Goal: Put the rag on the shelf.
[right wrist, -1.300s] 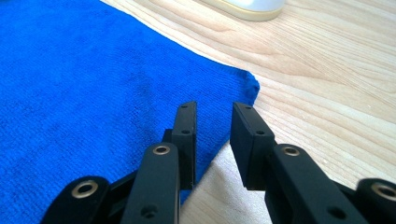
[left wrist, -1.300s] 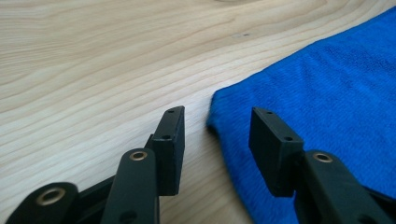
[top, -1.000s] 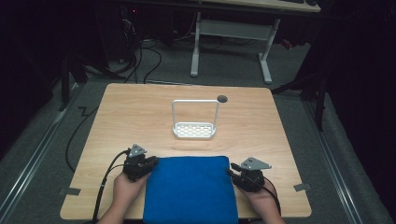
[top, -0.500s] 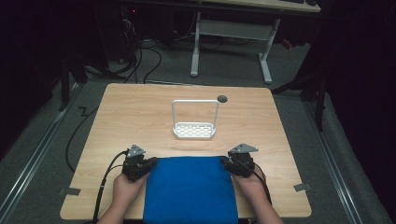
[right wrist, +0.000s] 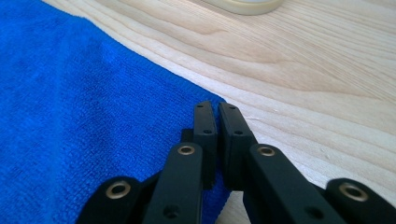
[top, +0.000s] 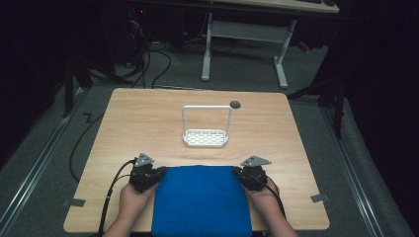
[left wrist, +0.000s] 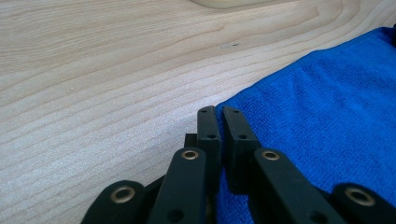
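Note:
A blue cloth point(top: 200, 202) lies flat at the near edge of the wooden table point(top: 148, 123). My left gripper point(top: 161, 173) sits at the cloth's far-left corner; in the left gripper view its jaws point(left wrist: 218, 112) stand almost together on that corner of the cloth point(left wrist: 317, 107), having eased closed over the last second. My right gripper point(top: 238, 173) is at the far-right corner. Its jaws point(right wrist: 215, 106) have just snapped together on the corner of the cloth point(right wrist: 70, 102). A hand holds each gripper.
A white wire rack point(top: 206, 128) with a perforated base stands upright mid-table, beyond the cloth. A small round hole point(top: 235, 104) lies behind it. Cables trail off the table's left front. Bare wood separates rack and cloth.
The right gripper has shifted left and slightly forward onto the cloth's far-right corner. The left gripper and the cloth have stayed put.

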`<state>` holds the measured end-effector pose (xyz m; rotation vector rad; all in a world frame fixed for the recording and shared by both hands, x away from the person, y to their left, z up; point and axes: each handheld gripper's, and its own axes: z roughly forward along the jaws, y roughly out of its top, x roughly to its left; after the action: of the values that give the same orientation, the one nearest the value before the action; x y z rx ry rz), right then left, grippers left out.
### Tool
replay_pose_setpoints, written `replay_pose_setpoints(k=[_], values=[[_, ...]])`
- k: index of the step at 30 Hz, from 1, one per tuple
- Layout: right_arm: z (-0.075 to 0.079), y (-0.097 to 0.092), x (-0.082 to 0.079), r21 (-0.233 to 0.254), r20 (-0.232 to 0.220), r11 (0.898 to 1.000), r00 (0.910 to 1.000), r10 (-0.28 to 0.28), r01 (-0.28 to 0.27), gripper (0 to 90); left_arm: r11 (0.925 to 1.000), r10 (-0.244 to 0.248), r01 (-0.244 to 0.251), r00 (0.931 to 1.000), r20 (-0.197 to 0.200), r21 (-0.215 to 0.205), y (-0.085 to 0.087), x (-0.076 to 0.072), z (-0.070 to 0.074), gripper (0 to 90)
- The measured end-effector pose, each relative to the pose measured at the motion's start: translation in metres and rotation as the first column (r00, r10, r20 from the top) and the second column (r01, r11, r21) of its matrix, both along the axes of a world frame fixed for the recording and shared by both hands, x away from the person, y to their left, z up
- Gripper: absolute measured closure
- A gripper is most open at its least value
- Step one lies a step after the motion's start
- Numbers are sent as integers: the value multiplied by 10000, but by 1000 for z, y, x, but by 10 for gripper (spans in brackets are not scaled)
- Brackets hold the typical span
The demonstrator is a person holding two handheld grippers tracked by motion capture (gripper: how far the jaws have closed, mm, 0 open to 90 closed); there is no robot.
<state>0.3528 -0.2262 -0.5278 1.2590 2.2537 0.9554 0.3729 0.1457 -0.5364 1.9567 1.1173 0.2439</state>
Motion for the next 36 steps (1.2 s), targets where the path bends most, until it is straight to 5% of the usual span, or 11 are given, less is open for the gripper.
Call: replay_pose_setpoints(k=[11,18,29,36], values=[[14,-1,-10,349,1082,9993,9941,69,-108,878,9997,34,-15,9965,830,-229,1,-10,8,864],[22,-6,-15,640,1654,9979,9860,-187,82,880,9975,349,-248,9873,1548,-666,5,-18,20,868],[50,-6,-22,1558,2845,9877,9569,-578,133,882,9928,618,-366,9721,2264,-1139,1,-17,43,872],[70,-7,-14,1625,3515,9867,9347,-526,-56,882,9886,870,-499,9592,2689,-1419,0,-9,62,872]])
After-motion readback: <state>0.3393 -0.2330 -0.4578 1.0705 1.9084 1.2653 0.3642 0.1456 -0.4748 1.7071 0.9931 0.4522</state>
